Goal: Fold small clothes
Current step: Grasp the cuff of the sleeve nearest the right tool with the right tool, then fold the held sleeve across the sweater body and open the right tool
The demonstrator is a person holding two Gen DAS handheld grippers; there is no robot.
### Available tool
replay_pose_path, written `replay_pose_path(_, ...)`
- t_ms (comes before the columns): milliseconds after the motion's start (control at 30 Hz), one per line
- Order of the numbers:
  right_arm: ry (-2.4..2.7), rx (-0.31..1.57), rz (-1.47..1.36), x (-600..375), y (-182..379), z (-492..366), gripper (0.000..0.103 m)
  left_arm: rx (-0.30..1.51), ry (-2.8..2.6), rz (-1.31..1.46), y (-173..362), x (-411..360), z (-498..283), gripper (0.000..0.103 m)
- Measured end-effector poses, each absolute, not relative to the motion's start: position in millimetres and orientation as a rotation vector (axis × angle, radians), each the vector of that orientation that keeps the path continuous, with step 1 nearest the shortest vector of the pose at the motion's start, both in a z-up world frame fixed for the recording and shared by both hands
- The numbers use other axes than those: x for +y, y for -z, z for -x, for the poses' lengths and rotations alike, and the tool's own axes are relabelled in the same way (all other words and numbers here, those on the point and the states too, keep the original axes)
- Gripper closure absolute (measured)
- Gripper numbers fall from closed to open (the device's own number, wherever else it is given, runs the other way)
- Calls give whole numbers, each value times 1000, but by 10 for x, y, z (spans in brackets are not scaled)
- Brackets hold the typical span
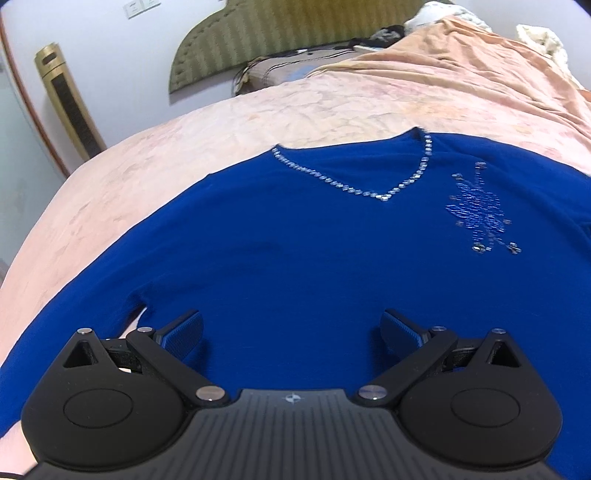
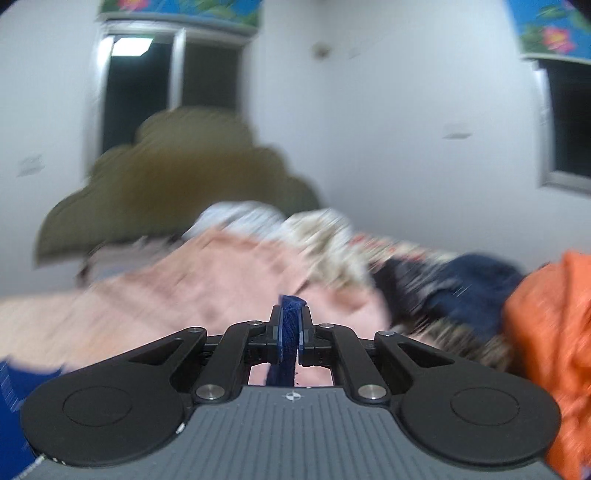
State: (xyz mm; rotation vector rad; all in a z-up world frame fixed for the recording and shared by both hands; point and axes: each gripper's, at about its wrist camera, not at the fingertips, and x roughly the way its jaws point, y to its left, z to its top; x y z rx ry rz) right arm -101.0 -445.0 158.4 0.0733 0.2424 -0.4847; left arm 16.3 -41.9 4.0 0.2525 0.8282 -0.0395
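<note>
A royal-blue V-neck top (image 1: 295, 236) with a rhinestone neckline and a beaded motif on the chest lies face up on the peach bedsheet (image 1: 258, 103). My left gripper (image 1: 291, 332) hovers over its lower body, jaws wide apart, nothing between the pads. In the blurred right wrist view my right gripper (image 2: 291, 325) is shut on a fold of the blue top's fabric (image 2: 291, 306), which sticks up past the pads and hangs down behind them. It is lifted above the bed and points nearly level toward the headboard.
An olive padded headboard (image 1: 295, 26) and pillows stand at the far end of the bed. A heap of clothes with an orange garment (image 2: 546, 332) and a dark navy one (image 2: 465, 280) lies to the right. A gold tower appliance (image 1: 70, 103) stands left of the bed.
</note>
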Motion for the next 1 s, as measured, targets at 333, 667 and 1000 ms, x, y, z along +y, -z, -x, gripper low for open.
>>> replay_pose_path(333, 629, 206, -164, -4933, -1335, 767, 93, 823, 41, -251, -61, -350, -156, 0)
replay_pose_path(667, 168, 249, -85, -3063, -1243, -412, 93, 779, 7, -249, -138, -77, -55, 0)
replay_pose_path(1000, -336, 417, -40, -680, -694, -1382, 93, 816, -117, -209, -40, 547, -92, 0)
